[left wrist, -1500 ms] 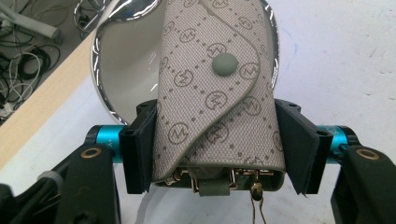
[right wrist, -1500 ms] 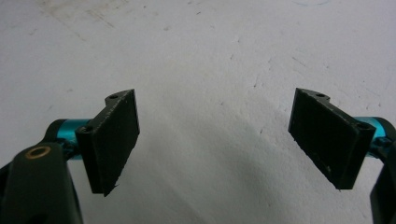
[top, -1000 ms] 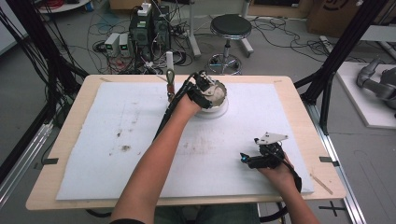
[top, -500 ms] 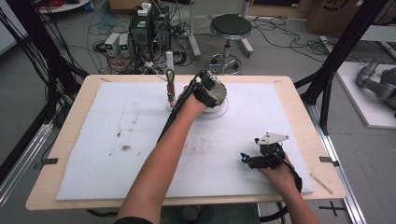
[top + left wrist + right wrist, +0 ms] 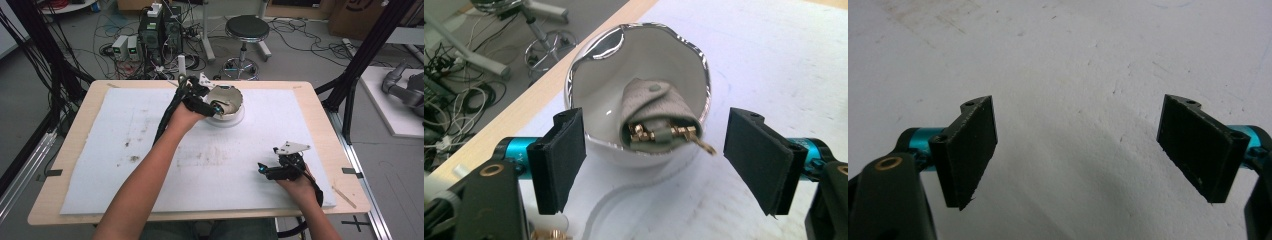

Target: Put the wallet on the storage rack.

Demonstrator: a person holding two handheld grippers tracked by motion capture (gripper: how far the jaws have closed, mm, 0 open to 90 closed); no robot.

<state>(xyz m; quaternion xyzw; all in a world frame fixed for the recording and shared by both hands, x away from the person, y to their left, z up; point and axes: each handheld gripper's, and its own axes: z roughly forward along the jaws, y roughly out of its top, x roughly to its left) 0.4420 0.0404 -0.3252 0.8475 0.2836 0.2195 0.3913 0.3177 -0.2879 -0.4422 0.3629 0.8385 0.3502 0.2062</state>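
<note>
A white bowl point(image 5: 639, 95) with a silver rim lies tipped, its mouth facing my left gripper's camera. Inside it sits a grey pouch point(image 5: 649, 107) with gold metal pieces point(image 5: 674, 134) spilling from its opening. My left gripper point(image 5: 659, 150) is open, one jaw on each side of the bowl and the left pad point(image 5: 561, 152) close against its rim. In the high view the bowl point(image 5: 227, 100) rests on a white saucer point(image 5: 235, 120) at the far middle of the table, with the left gripper point(image 5: 212, 102) beside it. My right gripper point(image 5: 264, 171) is open and holds nothing point(image 5: 1078, 150).
A white mat point(image 5: 125, 150) covers the wooden table point(image 5: 80, 120), stained at the left. A slim white upright object point(image 5: 181, 65) stands at the far edge. A small gold piece point(image 5: 549, 234) lies by the left gripper. Cables, electronics and a stool point(image 5: 246, 27) are beyond the table.
The bowl has tipped from dome-up to mouth showing, and the left hand has turned with it. The right gripper has stayed put.
</note>
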